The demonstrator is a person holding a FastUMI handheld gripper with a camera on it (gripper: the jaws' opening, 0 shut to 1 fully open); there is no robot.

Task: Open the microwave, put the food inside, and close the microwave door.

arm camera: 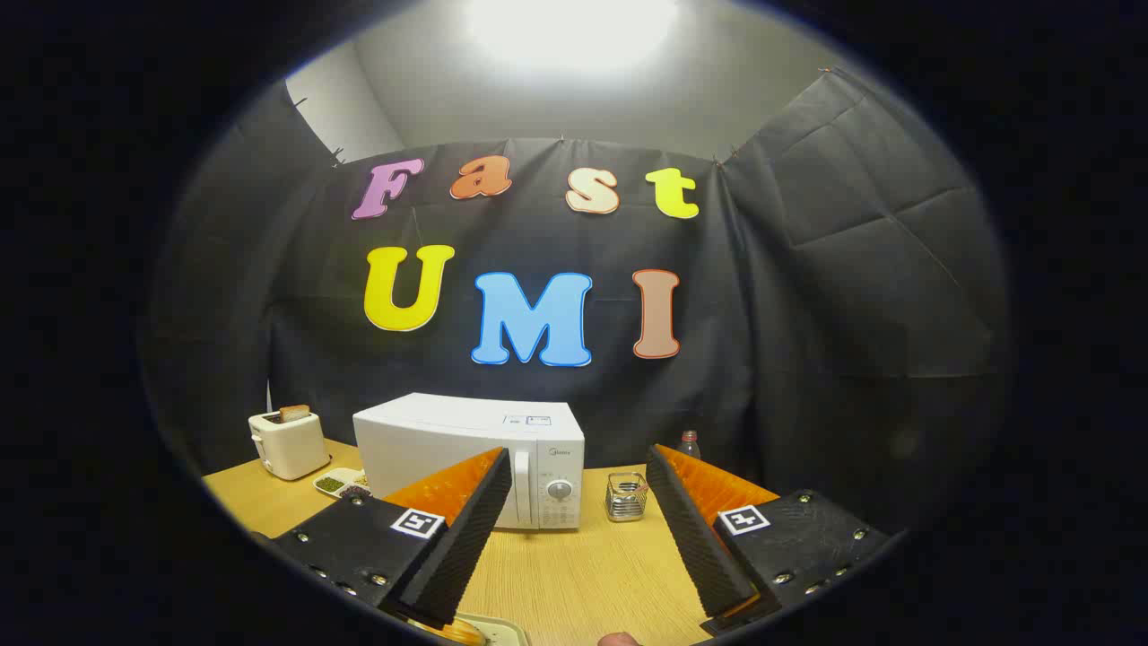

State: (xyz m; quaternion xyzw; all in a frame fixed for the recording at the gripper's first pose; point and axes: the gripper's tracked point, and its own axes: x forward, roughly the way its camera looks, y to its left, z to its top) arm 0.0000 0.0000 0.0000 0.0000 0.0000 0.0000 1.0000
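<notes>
Beyond your gripper (pixel 578 529), toward the back of the wooden worktop (pixel 574 574), stands the white microwave (pixel 471 458) with its door shut. Its control panel with a round dial (pixel 559 490) faces you on its right side, and the left finger of your gripper covers part of the door from this angle. Your gripper hangs above the worktop with its fingers (pixel 466 529) spread wide apart and nothing between them; the bare wood shows through the gap.

Just under the tip of your left finger, at the near edge of the worktop, you can see the rim of a pale tray (pixel 502 628) with a bit of golden-brown food (pixel 459 632) on it; most of it is hidden by the finger, so you cannot tell what kind of food it is.

Right of the microwave, just beside it, sits a small wire-mesh holder (pixel 626 496), and behind that a bottle with a red cap (pixel 688 443) stands against the cloth wall. Left of the microwave lies a divided dish (pixel 339 483) holding dark green bits, and further left a cream toaster (pixel 288 443) with a slice of bread (pixel 294 413) poking up from its slot.
</notes>
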